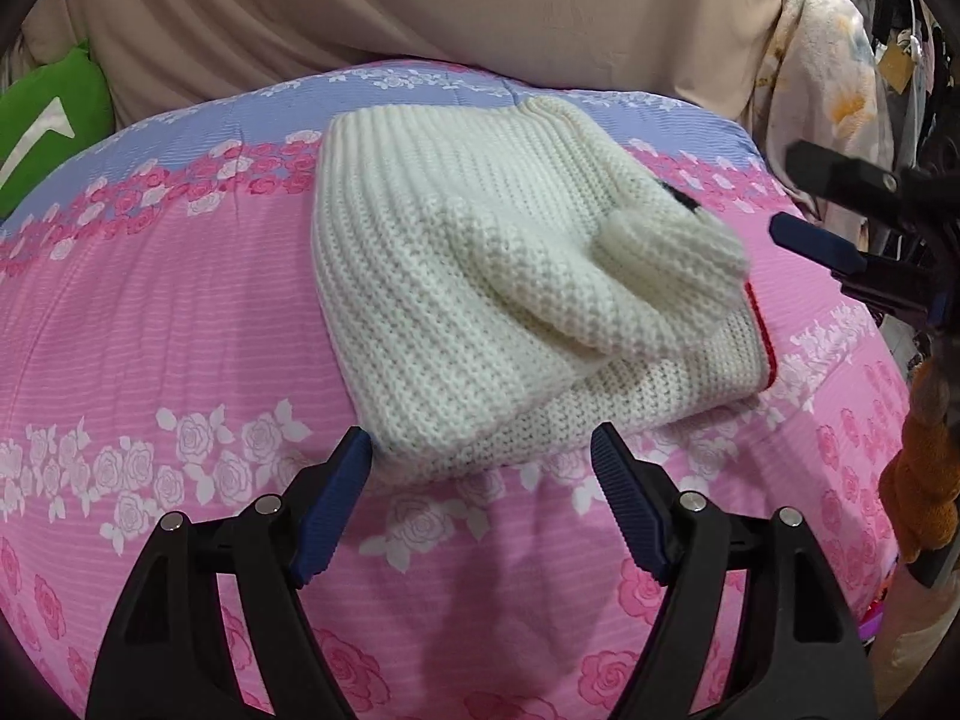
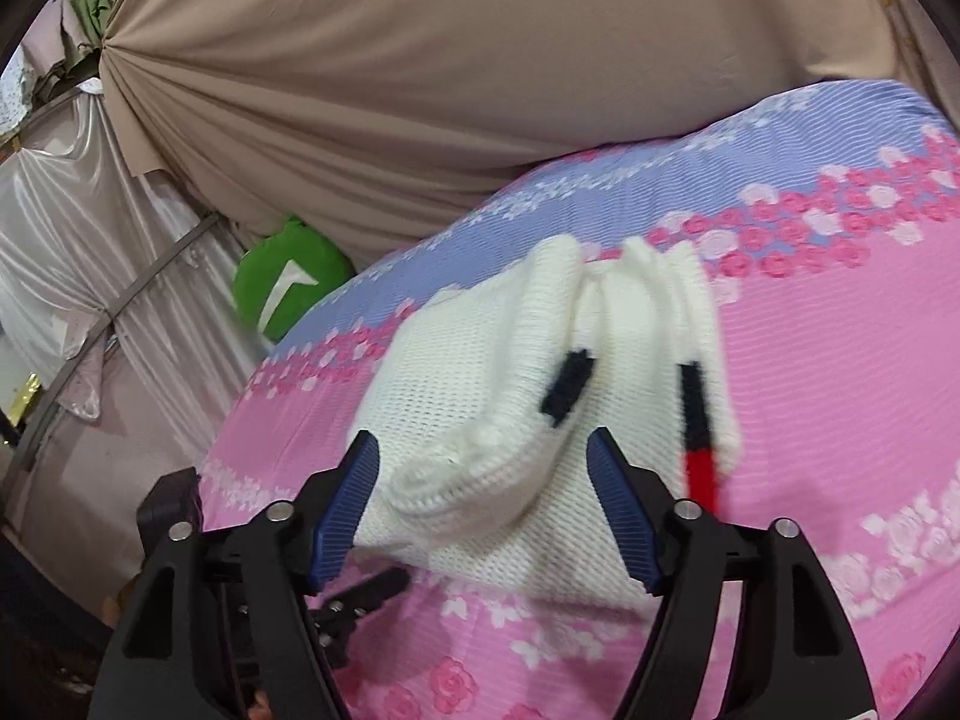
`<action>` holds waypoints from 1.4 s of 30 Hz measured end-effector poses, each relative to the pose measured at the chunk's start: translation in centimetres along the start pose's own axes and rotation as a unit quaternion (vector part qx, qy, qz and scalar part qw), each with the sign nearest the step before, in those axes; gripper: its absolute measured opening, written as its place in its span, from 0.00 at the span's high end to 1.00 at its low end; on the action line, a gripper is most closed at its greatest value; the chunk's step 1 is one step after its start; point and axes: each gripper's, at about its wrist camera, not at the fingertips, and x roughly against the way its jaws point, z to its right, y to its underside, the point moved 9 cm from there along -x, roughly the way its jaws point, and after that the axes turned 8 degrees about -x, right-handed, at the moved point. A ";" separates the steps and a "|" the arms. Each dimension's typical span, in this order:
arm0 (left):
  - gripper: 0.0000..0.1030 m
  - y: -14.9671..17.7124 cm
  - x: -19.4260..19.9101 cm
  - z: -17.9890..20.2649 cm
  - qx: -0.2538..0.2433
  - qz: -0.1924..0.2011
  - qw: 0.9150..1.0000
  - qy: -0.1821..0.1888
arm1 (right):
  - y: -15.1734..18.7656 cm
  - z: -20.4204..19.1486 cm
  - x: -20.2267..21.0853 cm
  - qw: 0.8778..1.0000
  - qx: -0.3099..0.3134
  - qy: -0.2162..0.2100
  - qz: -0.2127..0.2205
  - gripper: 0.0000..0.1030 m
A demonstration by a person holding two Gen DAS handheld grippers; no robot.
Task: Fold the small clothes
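From the left wrist view, the white knit garment [image 1: 480, 300] lay folded on the bed [image 1: 150, 312], left tool [image 1: 483, 450] and right tool [image 2: 483, 450] both released, so smoothing or setting aside seemed next.

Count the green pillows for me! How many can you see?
1. The green pillow sits at the far edge of the pink flowery bedspread, against the beige curtain. Others may be hidden.
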 end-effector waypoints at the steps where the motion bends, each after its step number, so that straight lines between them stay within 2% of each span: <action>1: 0.29 -0.1 0.1 -0.2 0.003 0.004 1.000 0.001 | -0.2 0.2 -1.3 1.000 0.000 0.008 -0.012 0.26; 3: 0.29 -0.4 0.2 -0.8 0.010 0.008 1.000 0.000 | -0.2 1.0 -3.7 0.999 -0.009 0.025 -0.039 0.26; 5: 0.29 -0.5 -0.1 -1.6 0.012 0.007 1.000 -0.009 | 0.2 1.6 -6.3 0.997 -0.027 0.017 -0.070 0.26; 6: 0.29 -0.4 -0.5 -2.1 0.012 0.000 1.000 -0.016 | 0.4 1.8 -7.3 0.996 -0.029 0.016 -0.081 0.30; 7: 0.29 -0.4 -0.9 -2.5 0.013 -0.006 1.000 -0.023 | 0.5 1.9 -8.3 0.995 -0.021 0.023 -0.091 0.61; 8: 0.29 -0.3 -1.3 -2.9 0.015 -0.011 0.999 -0.026 | 0.3 1.8 -8.4 0.995 -0.012 0.030 -0.092 0.72; 9: 0.30 -0.2 -1.6 -3.2 0.020 -0.016 0.999 -0.027 | -0.3 1.1 -7.7 0.997 -0.015 0.004 -0.082 0.73; 10: 0.31 -0.2 -1.8 -3.5 0.026 -0.019 0.999 -0.022 | -1.2 -0.1 -6.0 0.996 -0.025 -0.050 -0.064 0.75; 12: 0.32 -0.2 -1.9 -3.7 0.035 -0.021 0.999 -0.014 | -2.9 -1.4 -2.1 0.991 -0.037 -0.127 -0.023 0.76; 14: 0.34 -0.1 -2.3 -3.9 0.037 -0.026 0.999 -0.020 | -3.4 0.1 -0.2 0.989 -0.050 -0.138 0.000 0.75; 16: 0.34 0.1 -3.0 -4.2 0.042 -0.034 0.998 -0.018 | -2.4 4.1 -1.6 0.996 -0.057 -0.074 -0.015 0.70; 17: 0.34 0.1 -3.0 -4.2 0.042 -0.032 0.998 -0.020 | -1.5 6.9 -2.8 0.998 -0.062 -0.011 -0.031 0.68; 18: 0.34 0.0 -3.1 -4.1 0.037 -0.033 0.998 -0.025 | -0.7 9.3 -3.7 0.996 -0.069 0.038 -0.042 0.72; 19: 0.34 -0.1 -3.2 -4.0 0.034 -0.034 0.998 -0.028 | -0.5 9.2 -2.9 0.996 -0.081 -0.001 -0.027 0.73; 20: 0.34 -0.1 -3.3 -3.9 0.033 -0.035 0.998 -0.032 | -0.5 8.9 -2.1 0.995 -0.091 -0.015 -0.022 0.69; 21: 0.34 -0.1 -3.3 -3.9 0.033 -0.037 0.998 -0.034 | -0.7 8.6 -1.2 0.996 -0.088 -0.009 -0.008 0.65; 23: 0.34 -0.2 -3.3 -3.9 0.035 -0.039 0.998 -0.036 | -1.6 7.6 1.1 0.997 -0.052 0.032 0.037 0.56; 25: 0.34 -0.2 -3.3 -3.8 0.035 -0.041 0.998 -0.037 | -2.0 6.7 2.2 0.998 -0.033 0.036 0.049 0.52; 29: 0.34 -0.1 -3.3 -3.6 0.037 -0.042 0.997 -0.043 | -2.2 4.5 1.9 0.999 -0.005 0.026 0.039 0.38; 34: 0.34 0.0 -3.2 -3.7 0.037 -0.043 0.997 -0.048 | -0.2 4.6 -2.0 0.998 0.022 0.055 -0.004 0.36; 37: 0.35 0.1 -3.1 -3.6 0.040 -0.045 0.997 -0.048 | 0.3 5.3 -3.5 0.997 0.029 0.072 -0.015 0.36; 39: 0.35 0.1 -3.0 -3.7 0.041 -0.045 0.997 -0.049 | 0.4 5.5 -3.6 0.997 0.030 0.070 -0.015 0.43; 41: 0.35 0.2 -3.1 -3.6 0.043 -0.046 0.997 -0.051 | 0.1 5.2 -3.0 0.998 0.029 0.059 -0.016 0.77; 42: 0.35 0.1 -3.1 -3.6 0.043 -0.046 0.997 -0.051 | -0.4 4.5 -1.9 0.999 0.017 0.026 -0.009 0.78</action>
